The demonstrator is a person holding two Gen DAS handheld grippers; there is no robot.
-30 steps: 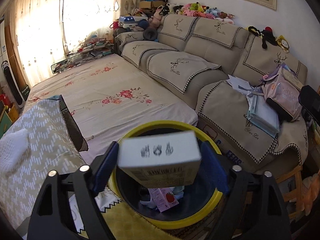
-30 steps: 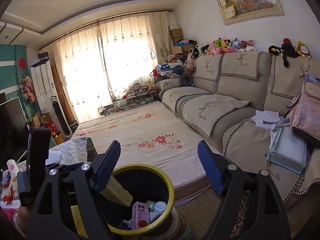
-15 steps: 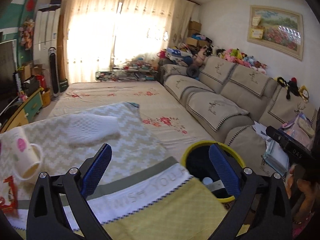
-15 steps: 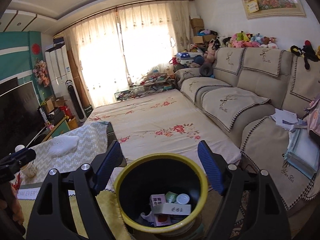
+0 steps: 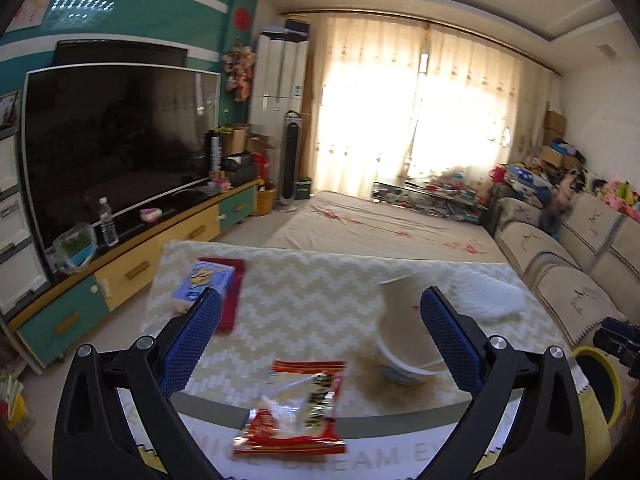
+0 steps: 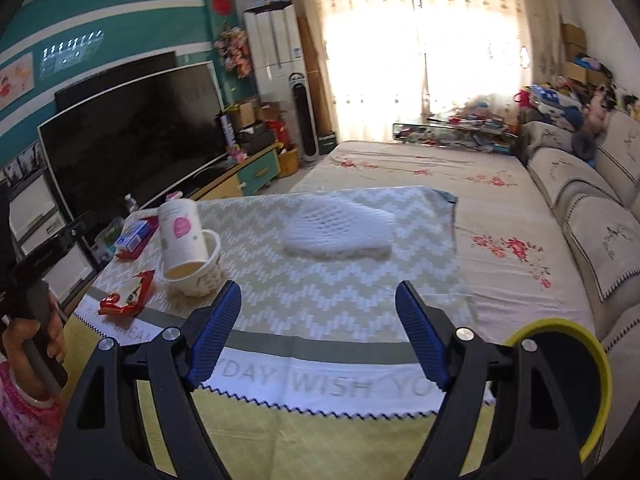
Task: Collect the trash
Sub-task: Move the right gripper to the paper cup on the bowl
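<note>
Both hands empty & over the table now: left gripper (image 5: 318, 330) spread wide, right gripper (image 6: 318, 334) spread too, next grab the red snack wrapper (image 5: 294, 410) for the yellow bin (image 6: 586, 376).

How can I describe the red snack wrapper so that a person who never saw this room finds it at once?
Start at the low table with the zigzag cloth that faces the big television. On its near edge, beside the paper cup standing in a bowl, lies the red snack wrapper. It is flat, crinkled and shiny, with a clear window, unlike the blue and red box farther back.
</note>
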